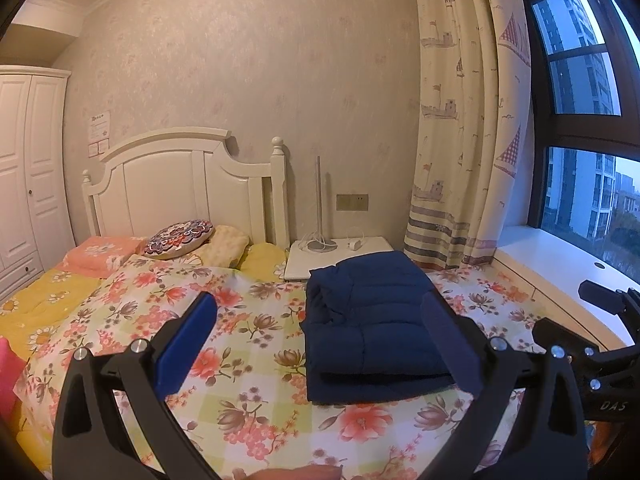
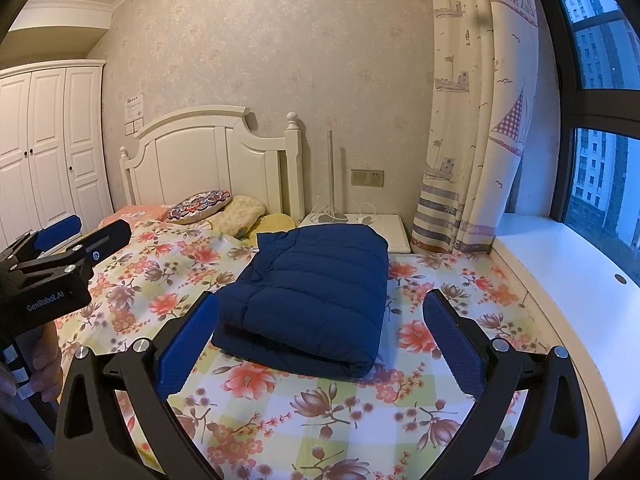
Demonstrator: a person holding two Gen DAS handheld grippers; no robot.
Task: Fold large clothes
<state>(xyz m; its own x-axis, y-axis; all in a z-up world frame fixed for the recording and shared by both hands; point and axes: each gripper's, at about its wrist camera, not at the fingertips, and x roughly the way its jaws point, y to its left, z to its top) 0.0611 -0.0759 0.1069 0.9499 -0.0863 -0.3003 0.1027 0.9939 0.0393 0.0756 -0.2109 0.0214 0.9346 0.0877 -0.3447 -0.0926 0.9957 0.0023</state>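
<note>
A navy quilted jacket lies folded into a neat rectangle on the floral bedspread. My left gripper hovers above the bed, open, its blue pads wide apart; the jacket lies beyond, toward the right pad. My right gripper is also open and empty, with the jacket just ahead between the spread fingers, untouched. The left gripper shows at the left edge of the right wrist view, held by a hand. The right gripper's black body shows at the right edge of the left wrist view.
Pillows and a white headboard stand at the bed's far end. A white nightstand with a lamp pole stands beside it. Curtain, window and white sill run along the right. A white wardrobe is at left.
</note>
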